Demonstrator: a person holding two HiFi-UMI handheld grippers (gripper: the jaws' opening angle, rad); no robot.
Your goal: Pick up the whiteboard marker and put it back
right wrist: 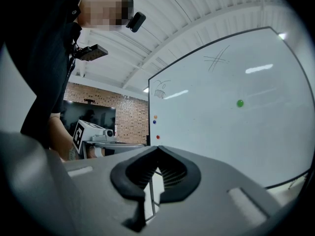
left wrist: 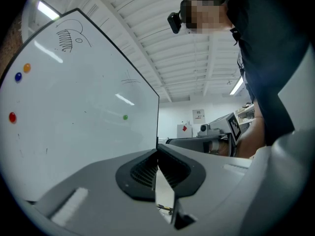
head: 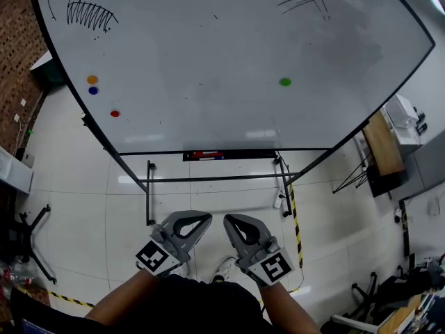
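Whiteboard markers [head: 208,155], red and blue, lie in the black tray [head: 243,156] under the lower edge of the big whiteboard [head: 229,68]. Both grippers hang low in the head view, well short of the tray, above the floor. My left gripper [head: 207,218] has its jaws closed together with nothing between them; in the left gripper view its tips [left wrist: 157,151] meet in front of the board's edge. My right gripper [head: 228,218] is likewise shut and empty, with its jaws [right wrist: 157,149] touching. The two grippers sit side by side, tips nearly facing each other.
The board carries orange [head: 92,79], blue [head: 93,90], red [head: 115,113] and green [head: 284,82] magnets and some pen drawings. Its black stand frame [head: 215,179] reaches down to the tiled floor. Yellow-black floor tape [head: 297,221] runs at right; a wooden desk [head: 384,141] stands beyond.
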